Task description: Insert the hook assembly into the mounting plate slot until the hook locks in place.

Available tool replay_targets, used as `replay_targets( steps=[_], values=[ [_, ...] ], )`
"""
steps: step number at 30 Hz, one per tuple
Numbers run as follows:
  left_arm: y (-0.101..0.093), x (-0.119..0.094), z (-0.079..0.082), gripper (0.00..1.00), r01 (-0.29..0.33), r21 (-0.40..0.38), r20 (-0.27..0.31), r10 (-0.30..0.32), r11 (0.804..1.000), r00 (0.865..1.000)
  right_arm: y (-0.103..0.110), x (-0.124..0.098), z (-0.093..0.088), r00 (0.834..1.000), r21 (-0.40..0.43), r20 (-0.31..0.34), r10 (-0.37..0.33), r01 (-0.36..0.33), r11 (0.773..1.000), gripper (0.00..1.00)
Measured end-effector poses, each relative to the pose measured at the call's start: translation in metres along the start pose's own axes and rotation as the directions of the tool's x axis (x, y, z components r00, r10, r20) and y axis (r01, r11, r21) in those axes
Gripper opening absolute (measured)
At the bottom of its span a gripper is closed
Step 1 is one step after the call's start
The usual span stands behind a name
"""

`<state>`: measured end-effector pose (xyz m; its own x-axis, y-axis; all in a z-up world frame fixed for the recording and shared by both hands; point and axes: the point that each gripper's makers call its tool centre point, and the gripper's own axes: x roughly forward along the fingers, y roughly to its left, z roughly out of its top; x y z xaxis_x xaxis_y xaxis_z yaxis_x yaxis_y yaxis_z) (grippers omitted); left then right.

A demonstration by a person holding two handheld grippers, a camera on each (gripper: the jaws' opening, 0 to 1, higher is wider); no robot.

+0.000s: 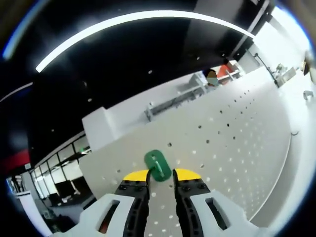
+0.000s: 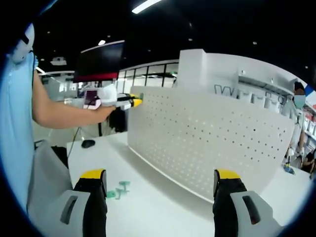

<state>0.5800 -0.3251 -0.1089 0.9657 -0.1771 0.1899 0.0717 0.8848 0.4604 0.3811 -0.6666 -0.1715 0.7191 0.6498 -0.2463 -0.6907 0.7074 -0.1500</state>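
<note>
The left tool grips the green hook at its tips, pressed straight ahead against the white pegboard — the right tool hangs wide open above the tabletop, spare green hooks near its left jaw.

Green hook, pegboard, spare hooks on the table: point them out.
green hook (image 1: 157, 165), left gripper view, its rounded face.
pegboard (image 2: 207, 138), right gripper view, perforated front.
spare hooks (image 2: 118, 189), right gripper view, the teal pieces.
</note>
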Motion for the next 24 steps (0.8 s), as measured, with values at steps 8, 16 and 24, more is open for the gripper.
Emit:
replay_targets(
  steps=[8, 16, 24],
  values=[
    [0.0, -0.007, 0.001, 0.25, 0.006, -0.011, 0.0, -0.006, 1.0, 1.0, 0.002, 0.002, 0.001, 1.0, -0.005, 0.001, 0.006, -0.006, 1.0, 0.91],
    [-0.003, -0.018, 0.0, 0.31, 0.016, -0.02, 0.0, -0.016, 1.0, 1.0, 0.004, 0.005, 0.001, 1.0, -0.004, 0.01, 0.017, -0.017, 1.0, 0.91],
    [-0.004, -0.028, 0.001, 0.37, 0.017, -0.035, 0.001, -0.017, 0.999, 1.0, 0.006, 0.006, 0.003, 1.0, -0.006, 0.018, 0.023, -0.023, 1.0, 0.91]
  ],
)
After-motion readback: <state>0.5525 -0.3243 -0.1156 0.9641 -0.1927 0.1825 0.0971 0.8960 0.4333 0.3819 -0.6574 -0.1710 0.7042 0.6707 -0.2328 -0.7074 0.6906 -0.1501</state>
